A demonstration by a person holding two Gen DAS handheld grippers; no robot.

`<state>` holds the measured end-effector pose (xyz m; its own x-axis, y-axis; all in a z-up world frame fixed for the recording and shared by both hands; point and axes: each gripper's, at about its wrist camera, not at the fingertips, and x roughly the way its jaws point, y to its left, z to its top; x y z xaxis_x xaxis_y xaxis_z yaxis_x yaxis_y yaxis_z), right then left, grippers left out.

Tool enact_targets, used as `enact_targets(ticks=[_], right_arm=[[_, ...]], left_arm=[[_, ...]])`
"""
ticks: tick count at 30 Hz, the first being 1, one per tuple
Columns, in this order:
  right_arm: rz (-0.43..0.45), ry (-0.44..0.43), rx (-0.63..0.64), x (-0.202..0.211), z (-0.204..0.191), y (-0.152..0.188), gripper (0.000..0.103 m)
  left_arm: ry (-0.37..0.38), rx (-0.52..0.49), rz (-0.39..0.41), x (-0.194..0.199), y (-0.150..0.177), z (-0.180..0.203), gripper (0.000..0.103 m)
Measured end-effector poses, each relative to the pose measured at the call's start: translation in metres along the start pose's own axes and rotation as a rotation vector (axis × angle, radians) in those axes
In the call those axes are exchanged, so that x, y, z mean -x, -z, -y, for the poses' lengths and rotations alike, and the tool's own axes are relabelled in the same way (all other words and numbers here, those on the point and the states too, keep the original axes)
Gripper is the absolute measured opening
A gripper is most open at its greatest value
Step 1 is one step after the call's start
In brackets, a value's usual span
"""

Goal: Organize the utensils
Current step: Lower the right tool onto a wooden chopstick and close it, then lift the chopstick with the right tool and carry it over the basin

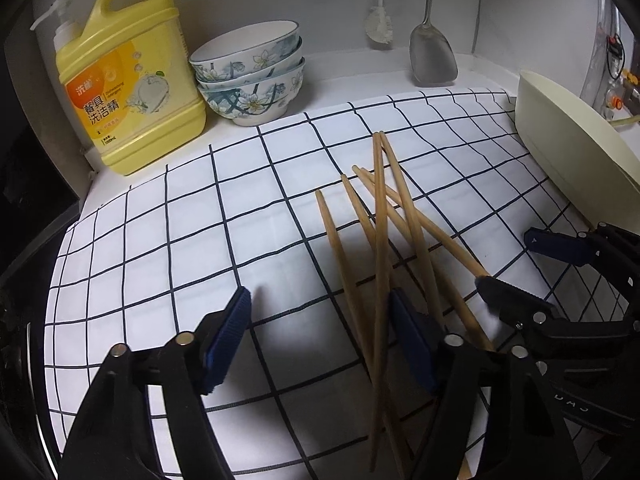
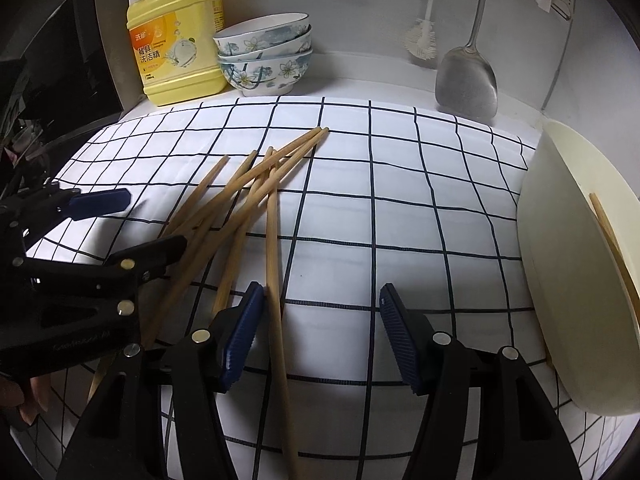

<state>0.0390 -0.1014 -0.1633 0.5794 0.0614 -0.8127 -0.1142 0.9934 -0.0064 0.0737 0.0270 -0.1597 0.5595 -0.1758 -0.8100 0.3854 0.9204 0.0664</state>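
Note:
Several wooden chopsticks (image 1: 380, 236) lie crossed in a loose pile on the white checked cloth (image 1: 160, 240); they also show in the right wrist view (image 2: 248, 196). My left gripper (image 1: 320, 312) is open and empty, its right finger beside the pile. My right gripper (image 2: 320, 312) is open and empty, with one chopstick (image 2: 276, 300) lying just inside its left finger. A cream tray (image 2: 568, 280) at the right holds a chopstick (image 2: 612, 236). Each gripper shows in the other's view: the right one (image 1: 516, 260) and the left one (image 2: 120, 220).
A yellow detergent jug (image 1: 132, 80) and three stacked floral bowls (image 1: 252, 76) stand at the back left. A metal spatula (image 1: 432, 56) and a white brush (image 1: 378, 26) hang on the back wall. The cream tray (image 1: 568, 140) borders the cloth's right side.

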Motion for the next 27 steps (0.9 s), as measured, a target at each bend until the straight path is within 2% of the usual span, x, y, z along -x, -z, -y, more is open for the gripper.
enact_targets(ticks=[7,9,10,11,12,15,22,27], right_arm=[[-0.010,-0.019,0.056,0.000,-0.008,-0.003,0.042],[-0.019,-0.034,0.077,0.000,-0.011,-0.004,0.030],[-0.021,-0.035,0.086,0.000,-0.014,-0.004,0.024],[-0.022,-0.035,0.093,0.001,-0.016,-0.004,0.012],[-0.020,-0.017,0.105,0.001,-0.019,-0.003,0.007],[-0.012,-0.019,0.099,0.003,-0.019,-0.001,0.006],[0.003,-0.024,-0.014,0.013,0.000,0.001,0.006],[0.015,0.016,-0.055,0.015,0.013,-0.002,0.006]], left_arm=[[0.035,0.011,-0.014,-0.001,-0.001,0.002,0.039],[0.054,0.009,-0.018,-0.001,-0.001,0.004,0.031],[0.064,0.007,-0.020,-0.001,-0.001,0.005,0.021],[0.072,0.006,-0.022,-0.001,-0.002,0.005,0.011],[0.075,0.005,-0.025,-0.001,-0.002,0.006,0.011],[0.086,0.015,-0.032,-0.001,-0.003,0.003,0.010],[0.121,0.079,-0.045,0.007,-0.002,-0.011,0.007],[0.122,0.089,-0.039,0.015,-0.001,-0.015,0.007]])
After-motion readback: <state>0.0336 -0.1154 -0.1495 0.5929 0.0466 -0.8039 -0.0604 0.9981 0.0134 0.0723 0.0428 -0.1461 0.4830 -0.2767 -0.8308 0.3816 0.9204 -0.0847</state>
